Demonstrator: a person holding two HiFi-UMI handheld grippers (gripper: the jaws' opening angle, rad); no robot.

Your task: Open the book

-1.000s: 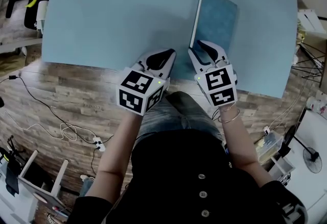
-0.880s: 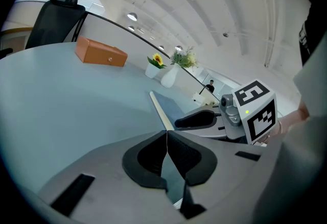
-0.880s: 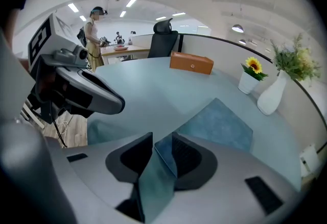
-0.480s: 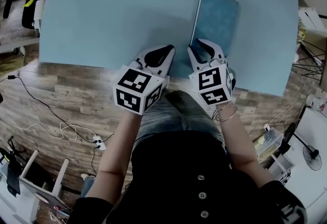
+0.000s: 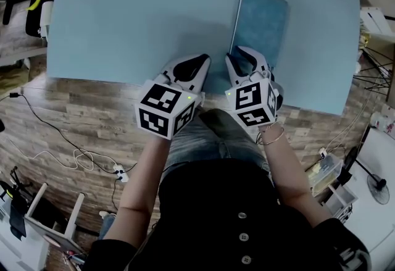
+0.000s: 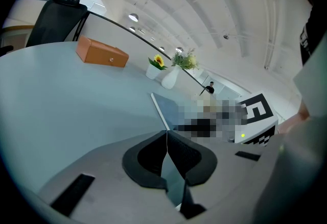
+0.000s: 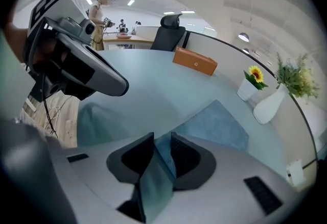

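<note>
**A:** Lying closed and flat, the book (image 5: 262, 20) sits in the upper right of the head view. Where are the tongs?

**B:** The right tongs (image 7: 162, 139) are at its near left corner, jaws a narrow gap apart. The blue cover shows in that gap, but I cannot tell whether they touch it. The left tongs (image 6: 166, 133) are just left of the book, jaws together on nothing.

**A:** And around them?

**B:** A pale blue surface (image 5: 136, 10). At its far side are an orange box (image 6: 102, 53), a sunflower pot (image 7: 250, 85) and a white vase (image 7: 268, 105), with a black chair (image 7: 168, 29) behind. A plank floor (image 5: 80, 115) with cables lies below.

**A:** Anything hidden?

**B:** The right tongs cover the book's near corner in the head view, and the frame's top edge cuts off the vase.
</note>
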